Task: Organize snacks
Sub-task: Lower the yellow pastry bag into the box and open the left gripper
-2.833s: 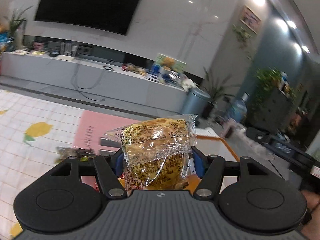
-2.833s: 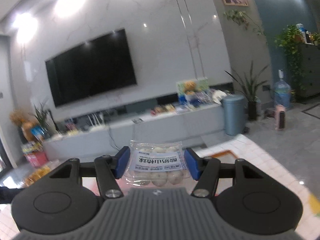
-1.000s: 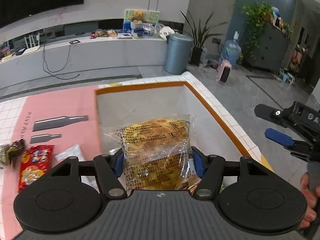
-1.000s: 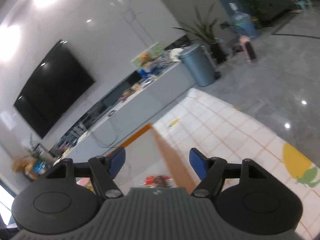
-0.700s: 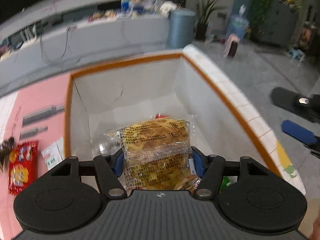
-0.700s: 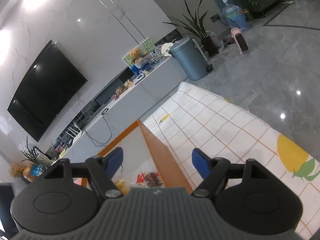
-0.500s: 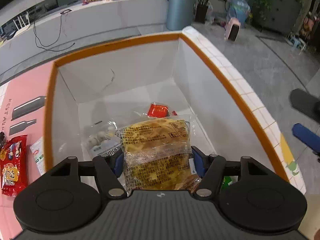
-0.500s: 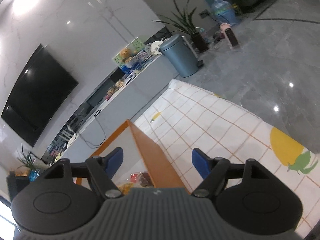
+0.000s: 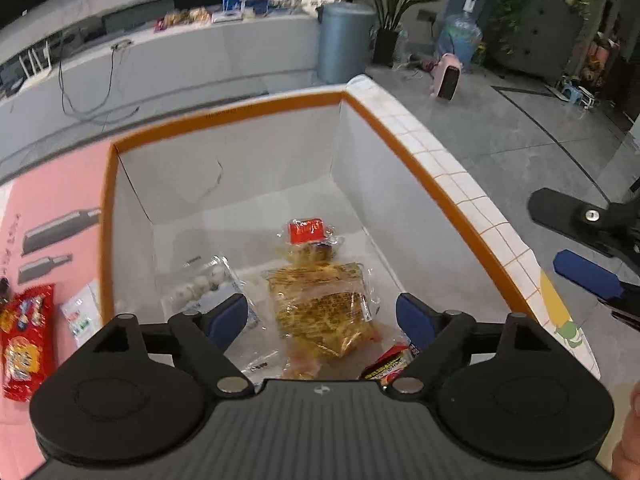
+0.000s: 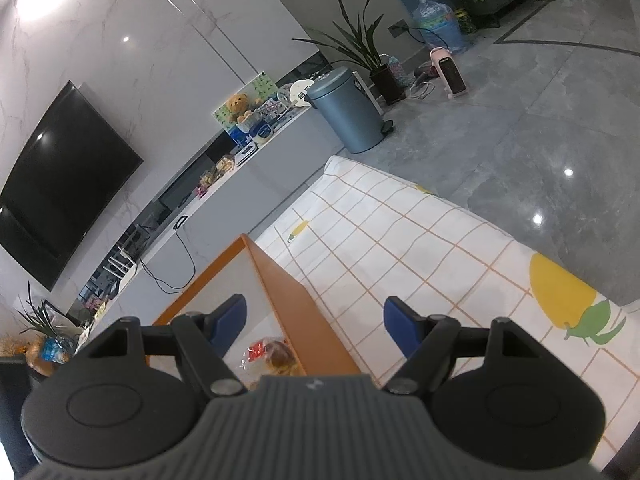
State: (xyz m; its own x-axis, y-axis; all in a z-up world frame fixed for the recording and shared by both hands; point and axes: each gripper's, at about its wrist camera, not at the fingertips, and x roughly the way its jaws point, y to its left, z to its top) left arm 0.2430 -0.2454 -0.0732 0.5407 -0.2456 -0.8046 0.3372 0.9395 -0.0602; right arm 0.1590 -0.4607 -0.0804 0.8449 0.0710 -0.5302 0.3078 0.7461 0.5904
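Left wrist view: left gripper (image 9: 320, 314) points down into the orange-rimmed white cardboard box (image 9: 408, 140); its jaws are opening, blue pads clear of the clear-wrapped yellow pastry packet (image 9: 320, 312). The packet sits between and below the fingers, inside the box, its long axis running roughly along the pointing line. A red snack packet (image 9: 24, 334) lies outside the box, to the left, nearer this gripper.

Right wrist view: right gripper (image 10: 314, 322) stands spread and empty over the box's near wall.
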